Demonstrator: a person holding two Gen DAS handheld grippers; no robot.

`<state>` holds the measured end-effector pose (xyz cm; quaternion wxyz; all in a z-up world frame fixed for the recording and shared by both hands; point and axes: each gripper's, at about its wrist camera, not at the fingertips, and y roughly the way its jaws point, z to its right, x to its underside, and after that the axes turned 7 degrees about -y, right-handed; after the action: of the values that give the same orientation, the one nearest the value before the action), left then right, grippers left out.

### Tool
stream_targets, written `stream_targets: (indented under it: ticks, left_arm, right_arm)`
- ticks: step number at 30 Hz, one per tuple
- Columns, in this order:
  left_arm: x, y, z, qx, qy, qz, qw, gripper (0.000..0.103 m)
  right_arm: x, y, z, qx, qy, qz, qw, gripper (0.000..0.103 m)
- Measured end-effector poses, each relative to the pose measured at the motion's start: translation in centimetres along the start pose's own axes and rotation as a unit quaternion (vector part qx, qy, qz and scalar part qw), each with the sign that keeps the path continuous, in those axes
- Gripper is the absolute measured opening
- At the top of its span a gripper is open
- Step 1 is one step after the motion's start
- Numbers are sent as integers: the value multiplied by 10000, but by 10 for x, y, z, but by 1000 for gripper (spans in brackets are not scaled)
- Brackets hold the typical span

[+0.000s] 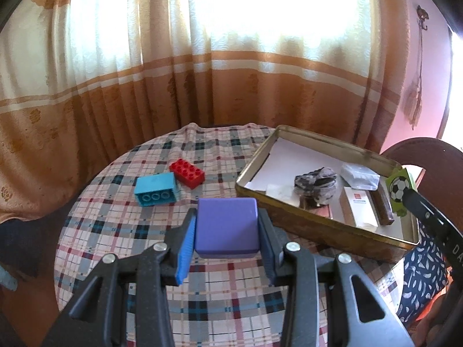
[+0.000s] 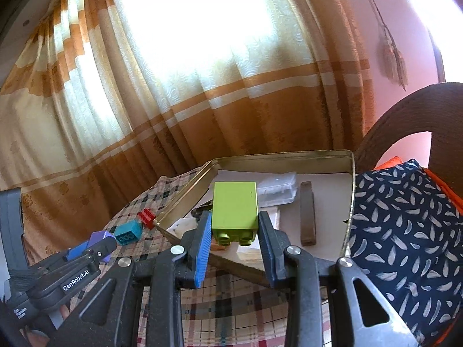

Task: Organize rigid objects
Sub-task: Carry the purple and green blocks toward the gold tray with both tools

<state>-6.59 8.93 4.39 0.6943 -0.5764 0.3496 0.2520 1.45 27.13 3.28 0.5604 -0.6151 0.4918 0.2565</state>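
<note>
My left gripper (image 1: 227, 218) is shut on a purple block (image 1: 227, 231) and holds it above the checked tablecloth (image 1: 225, 283). A light blue brick (image 1: 156, 192) lies on its side beyond it to the left, with a red brick (image 1: 187, 173) just behind. My right gripper (image 2: 234, 216) is shut on a lime green brick (image 2: 235, 208), studs toward the camera, over the near part of an open gold tin (image 2: 185, 193). From the left wrist view the green brick (image 1: 398, 190) shows a football sticker at the tin's (image 1: 318, 228) right end.
In the tin lie a grey crumpled lump (image 1: 317, 185), a clear plastic case (image 1: 360, 176), a white box (image 1: 358, 206) and a brown bar (image 2: 307, 214). A chair back (image 2: 405, 121) with a dark patterned cushion (image 2: 405, 231) stands right of the round table. Curtains hang behind.
</note>
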Motion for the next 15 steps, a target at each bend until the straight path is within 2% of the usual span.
stream_targets:
  ticks: [15]
  left_arm:
    - [-9, 7, 25, 84, 162, 52, 9998, 39]
  right_arm:
    - [-4, -2, 16, 198, 65, 60, 9998, 34]
